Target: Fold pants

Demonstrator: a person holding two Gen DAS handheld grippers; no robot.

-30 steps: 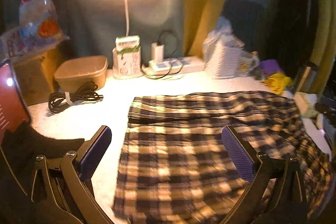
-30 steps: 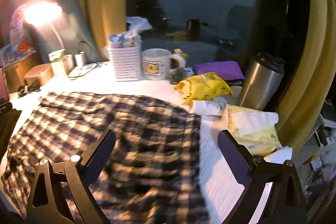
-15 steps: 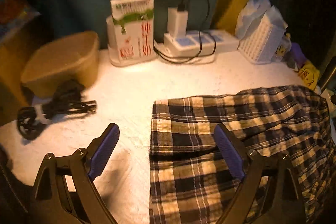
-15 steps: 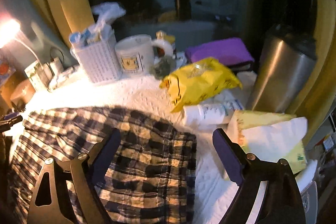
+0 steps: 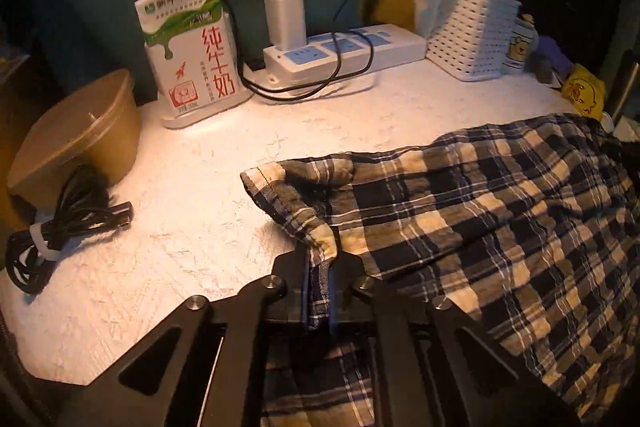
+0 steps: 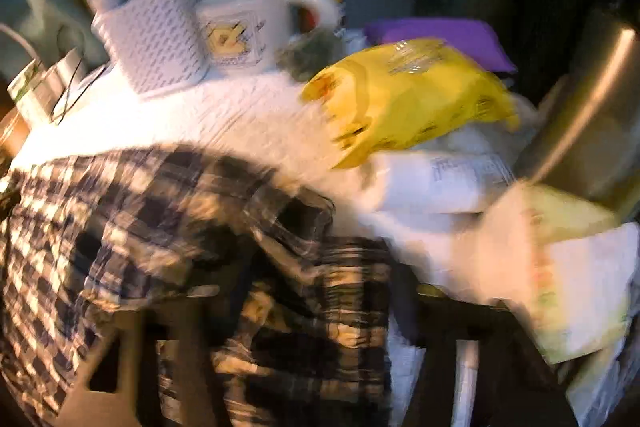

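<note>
The plaid pants [image 5: 480, 219] lie on a white textured table [image 5: 192, 227], spread toward the right. My left gripper [image 5: 318, 291] is shut on the pants' left edge, with a fold of plaid cloth pinched between the fingers and bunched above them. In the right wrist view the frame is blurred by motion; the pants [image 6: 140, 219] fill the lower left. My right gripper [image 6: 320, 291] appears closed on the pants' right edge, with cloth draped over the dark fingers.
A milk carton [image 5: 192, 47], power strip [image 5: 344, 51], white basket [image 5: 472, 31], brown lidded bowl [image 5: 76, 139] and coiled black cable [image 5: 60, 223] stand behind and left. A yellow bag [image 6: 408, 99], mug [image 6: 244, 23], steel flask [image 6: 592, 123] and paper packs [image 6: 560, 267] crowd the right.
Both grippers were open above the pants; now each has dropped to an edge and closed on the cloth. The left edge is bunched up. The right view is blurred by motion.
</note>
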